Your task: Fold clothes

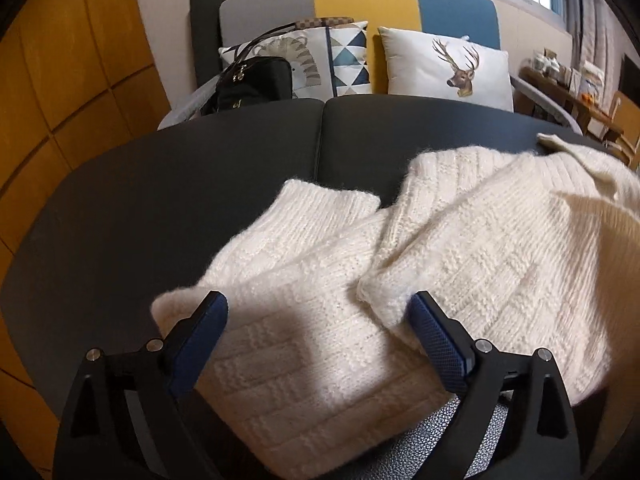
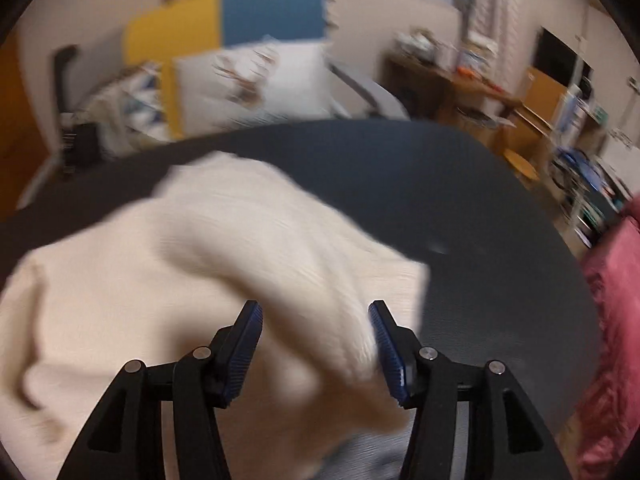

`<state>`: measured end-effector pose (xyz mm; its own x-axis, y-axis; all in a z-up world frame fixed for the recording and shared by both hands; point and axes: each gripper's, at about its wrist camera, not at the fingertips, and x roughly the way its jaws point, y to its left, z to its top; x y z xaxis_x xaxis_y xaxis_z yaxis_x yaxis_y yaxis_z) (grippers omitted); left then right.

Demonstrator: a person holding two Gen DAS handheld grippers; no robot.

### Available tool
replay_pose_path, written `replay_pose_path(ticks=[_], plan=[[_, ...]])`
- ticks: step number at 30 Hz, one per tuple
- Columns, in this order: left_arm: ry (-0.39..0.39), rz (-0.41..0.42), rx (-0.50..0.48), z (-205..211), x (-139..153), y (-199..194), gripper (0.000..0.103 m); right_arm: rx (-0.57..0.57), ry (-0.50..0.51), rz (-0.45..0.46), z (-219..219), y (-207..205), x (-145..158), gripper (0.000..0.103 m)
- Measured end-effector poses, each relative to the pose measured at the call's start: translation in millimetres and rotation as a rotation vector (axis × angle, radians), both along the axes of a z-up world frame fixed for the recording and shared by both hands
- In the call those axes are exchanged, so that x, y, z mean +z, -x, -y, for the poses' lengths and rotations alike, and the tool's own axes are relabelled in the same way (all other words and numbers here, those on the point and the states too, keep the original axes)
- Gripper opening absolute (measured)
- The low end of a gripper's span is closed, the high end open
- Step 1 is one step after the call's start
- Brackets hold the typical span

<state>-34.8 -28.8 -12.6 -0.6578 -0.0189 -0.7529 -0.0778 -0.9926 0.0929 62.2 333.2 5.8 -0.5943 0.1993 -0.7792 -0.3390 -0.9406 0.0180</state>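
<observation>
Left tool [image 1: 318, 320] spread wide over the cream sweater [image 1: 460, 248], lower centre on the dark counter [image 1: 180, 184]. Right tool [image 2: 316, 328] straddles a fold; grip unclear in blur. Risk: the fold could slip and spring open.

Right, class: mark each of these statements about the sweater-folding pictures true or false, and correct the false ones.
1. The sweater is cream-coloured knit. True.
2. The left tongs are clamped shut on a sleeve. False: they stand wide open, with the knit lying between the pads.
3. A cushion with a deer head sits on the sofa behind the dark table. True.
4. The black handbag lies on the sweater. False: it rests on the sofa, beside the patterned cushions.
5. The right wrist view is sharp. False: it is blurred, with the right tongs partly open around a ridge of knit; whether they grip it is unclear.
</observation>
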Motion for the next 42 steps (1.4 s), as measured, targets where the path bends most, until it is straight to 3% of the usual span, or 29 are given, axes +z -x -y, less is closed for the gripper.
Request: replay_pose_path(ticks=[4,7,8,12,18,20,22,27,30,36,38,40,42], plan=[[0.009,0.004,0.012,3.6,-0.5,-0.8,0.095,0.196,0.008,0.042,59.2,16.7,-22.8,0.057],[0.044,0.012,0.01,8.9,-0.9,-3.4,0.095,0.282,-0.109,0.153,85.2,21.9,-57.7,0.06],[0.049,0.018,0.012,11.4,-1.6,-4.0,0.095,0.294,-0.133,0.115,87.0,19.1,-58.1,0.063],[0.059,0.057,0.057,22.1,-9.6,-5.0,0.095,0.282,-0.081,0.124,60.7,20.0,-59.8,0.071],[-0.065,0.041,0.07,25.8,2.8,-12.9,0.093,0.187,-0.018,0.124,20.3,22.8,-62.5,0.089],[-0.099,0.02,0.074,26.8,10.7,-12.3,0.093,0.159,0.004,0.136,12.3,23.7,-58.9,0.088],[-0.091,0.012,0.093,27.4,14.1,-7.1,0.094,0.104,0.057,0.115,-0.9,23.2,-41.2,0.065],[-0.002,0.055,0.125,22.8,-2.2,11.2,0.094,0.092,0.146,-0.087,-1.0,4.4,12.0,0.065],[0.047,0.033,0.113,15.4,-3.5,10.6,0.094,0.211,0.176,-0.082,31.3,16.8,18.7,0.065],[0.076,0.014,0.079,17.1,2.0,6.9,0.094,0.436,0.318,0.026,121.2,57.5,-4.4,0.065],[0.112,0.001,0.074,19.4,2.6,9.2,0.094,0.443,0.209,0.073,141.5,63.2,-14.3,0.065],[0.164,0.012,0.046,17.9,-0.5,15.7,0.094,0.438,0.036,0.192,154.3,71.9,-36.7,0.066],[0.225,0.015,0.006,12.4,-4.7,20.4,0.094,0.466,0.02,0.197,150.7,62.4,-43.4,0.068]])
